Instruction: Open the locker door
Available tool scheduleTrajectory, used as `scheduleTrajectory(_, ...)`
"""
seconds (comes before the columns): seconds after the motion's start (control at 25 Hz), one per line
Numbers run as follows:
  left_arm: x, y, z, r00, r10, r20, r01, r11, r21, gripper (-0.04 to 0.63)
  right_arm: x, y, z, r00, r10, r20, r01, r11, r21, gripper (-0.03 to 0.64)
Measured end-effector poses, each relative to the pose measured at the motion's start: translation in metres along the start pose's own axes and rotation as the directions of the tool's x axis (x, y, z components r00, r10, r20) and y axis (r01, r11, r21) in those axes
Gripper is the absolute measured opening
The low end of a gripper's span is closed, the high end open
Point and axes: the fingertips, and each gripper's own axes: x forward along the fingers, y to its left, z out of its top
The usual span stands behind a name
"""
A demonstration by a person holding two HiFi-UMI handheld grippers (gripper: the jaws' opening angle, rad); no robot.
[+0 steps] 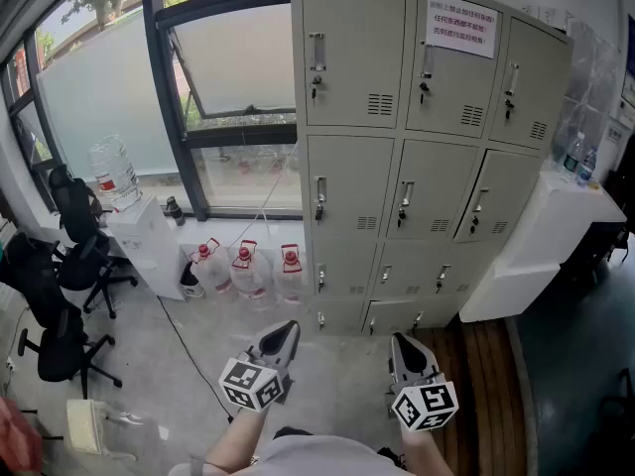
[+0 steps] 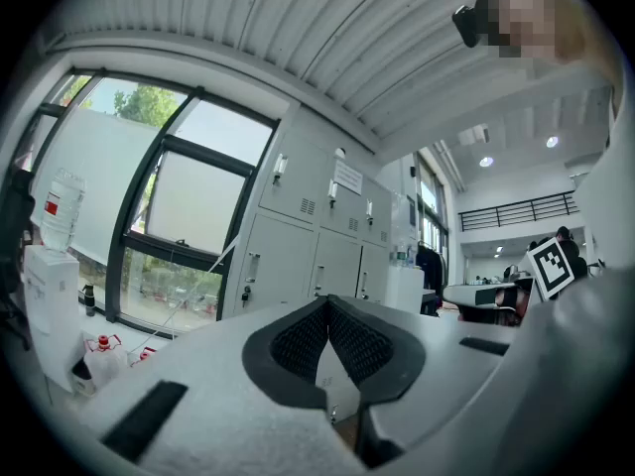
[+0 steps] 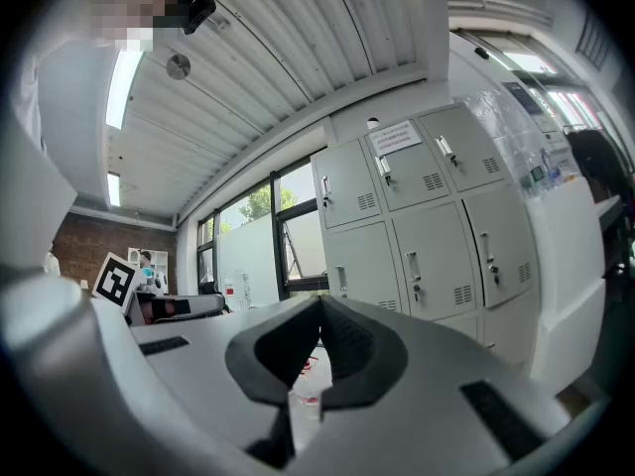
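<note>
A grey bank of lockers stands against the wall ahead, every door shut, each with a handle and a key. A white notice is stuck on the top middle door. My left gripper and right gripper hang low in front of me, well short of the lockers, both shut with nothing between the tips. The left gripper view shows the lockers past the closed left gripper. In the right gripper view the lockers stand beyond the closed right gripper.
Several water bottles sit on the floor left of the lockers, below a window. A water dispenser and black office chairs stand at the left. A white cabinet flanks the lockers on the right.
</note>
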Motion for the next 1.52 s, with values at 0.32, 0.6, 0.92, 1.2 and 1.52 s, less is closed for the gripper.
scheduleTrajectory(0.32, -0.001, 0.003, 0.002, 1.0, 0.008, -0.003, -0.008, 1.0, 0.004, 0.005, 0.002, 0.001, 0.0, 1.0, 0.008, -0.004, -0.008, 1.0, -0.004, 0.012)
scheduleTrajectory(0.6, -0.001, 0.005, -0.001, 1.0, 0.015, -0.009, -0.015, 1.0, 0.002, 0.005, 0.004, 0.002, 0.001, 1.0, 0.017, 0.009, -0.017, 1.0, 0.0, 0.012)
scheduleTrajectory(0.92, -0.003, 0.017, 0.0, 0.999, 0.044, -0.006, -0.044, 0.999, 0.006, 0.005, 0.016, 0.007, -0.003, 0.999, 0.04, 0.003, -0.04, 0.999, -0.003, 0.012)
scheduleTrajectory(1.2, 0.002, 0.055, -0.002, 0.998, 0.061, -0.01, -0.061, 0.998, -0.006, 0.005, 0.053, 0.02, -0.01, 0.998, 0.056, -0.009, -0.056, 0.998, -0.003, 0.012)
scheduleTrajectory(1.52, 0.047, 0.142, 0.0, 0.999, 0.036, -0.015, -0.037, 0.999, -0.028, 0.005, 0.145, 0.039, -0.02, 0.999, 0.043, -0.016, -0.043, 0.999, -0.007, 0.012)
